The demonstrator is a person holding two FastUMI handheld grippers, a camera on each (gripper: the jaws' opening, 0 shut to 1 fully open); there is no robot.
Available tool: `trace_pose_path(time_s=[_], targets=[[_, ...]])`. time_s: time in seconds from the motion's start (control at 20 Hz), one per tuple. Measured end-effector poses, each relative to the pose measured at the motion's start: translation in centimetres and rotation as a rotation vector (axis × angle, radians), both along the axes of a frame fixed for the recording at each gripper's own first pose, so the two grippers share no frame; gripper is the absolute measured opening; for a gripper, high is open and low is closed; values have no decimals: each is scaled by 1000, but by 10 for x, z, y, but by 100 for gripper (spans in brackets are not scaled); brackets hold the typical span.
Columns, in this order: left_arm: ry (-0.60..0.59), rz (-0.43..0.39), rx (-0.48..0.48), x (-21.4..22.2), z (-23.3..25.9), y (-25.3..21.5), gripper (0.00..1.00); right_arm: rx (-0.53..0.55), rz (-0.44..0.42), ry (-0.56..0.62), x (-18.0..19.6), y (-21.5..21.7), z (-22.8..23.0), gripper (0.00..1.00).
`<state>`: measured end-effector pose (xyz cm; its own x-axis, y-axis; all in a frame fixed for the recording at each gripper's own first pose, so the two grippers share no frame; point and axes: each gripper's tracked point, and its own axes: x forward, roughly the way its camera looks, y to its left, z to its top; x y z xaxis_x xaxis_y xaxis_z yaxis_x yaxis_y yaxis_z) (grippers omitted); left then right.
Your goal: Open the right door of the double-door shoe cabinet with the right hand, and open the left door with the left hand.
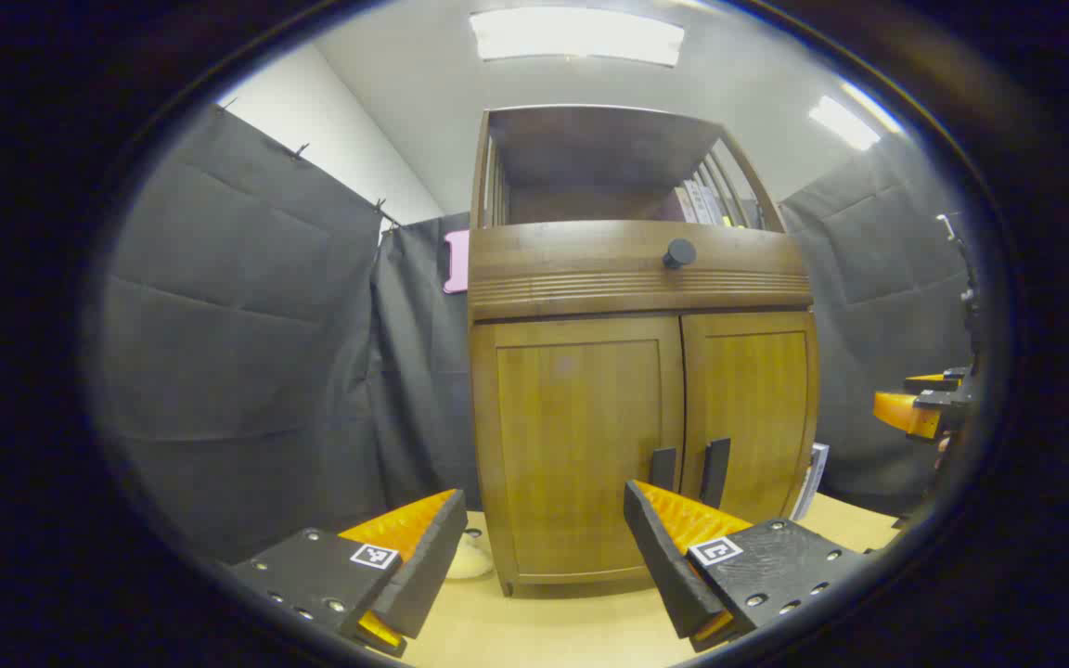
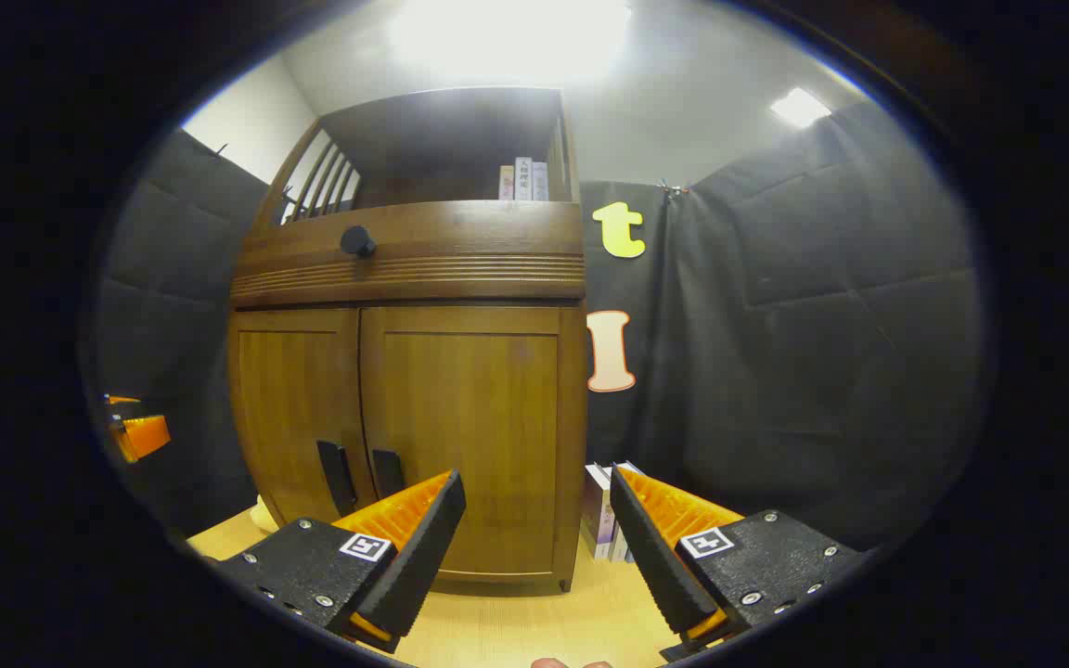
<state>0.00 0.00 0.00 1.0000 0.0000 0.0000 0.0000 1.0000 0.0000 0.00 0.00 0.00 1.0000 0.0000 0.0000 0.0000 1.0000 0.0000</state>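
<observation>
While both doors of the shoe cabinet (image 2: 405, 390) are closed, your right gripper (image 2: 534, 547) and left gripper (image 1: 544, 557) gape wide before it; I'd take the right door handle (image 2: 387, 473) first.

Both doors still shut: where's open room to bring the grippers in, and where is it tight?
Bare tabletop in front of the cabinet is free. Tight spots: books against its right side, a pale object at its left corner, and the closely paired handles.
</observation>
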Motion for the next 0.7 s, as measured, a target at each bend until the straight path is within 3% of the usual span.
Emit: trace_pose_path(time_s=[0.05, 0.1, 0.2, 0.25, 0.3, 0.5, 0.55, 0.65, 0.7], targets=[[-5, 1, -1, -1, 0, 2, 89, 5, 19, 4, -2, 3, 0, 97], [-7, -6, -4, -2, 1, 1, 100, 10, 29, 5, -3, 5, 1, 96], [8, -29, -21, -2, -4, -1, 97, -3, 18, 24, -5, 3, -3, 97], [14, -28, -35, -2, -7, -1, 89, 2, 8, 35, -6, 1, -5, 96], [16, -25, -51, -1, -8, -1, 100, 18, 7, 41, -9, 3, -8, 97], [49, -36, -86, 0, -17, -5, 100, 30, -10, 90, -17, 1, -26, 97], [51, -38, -82, -1, -16, -4, 89, 33, -15, 96, -17, 1, -27, 97], [60, -41, -69, -1, -16, -5, 100, 33, -21, 98, -17, 2, -28, 97], [65, -41, -67, -1, -16, -5, 97, 33, -20, 98, -17, 3, -29, 97]])
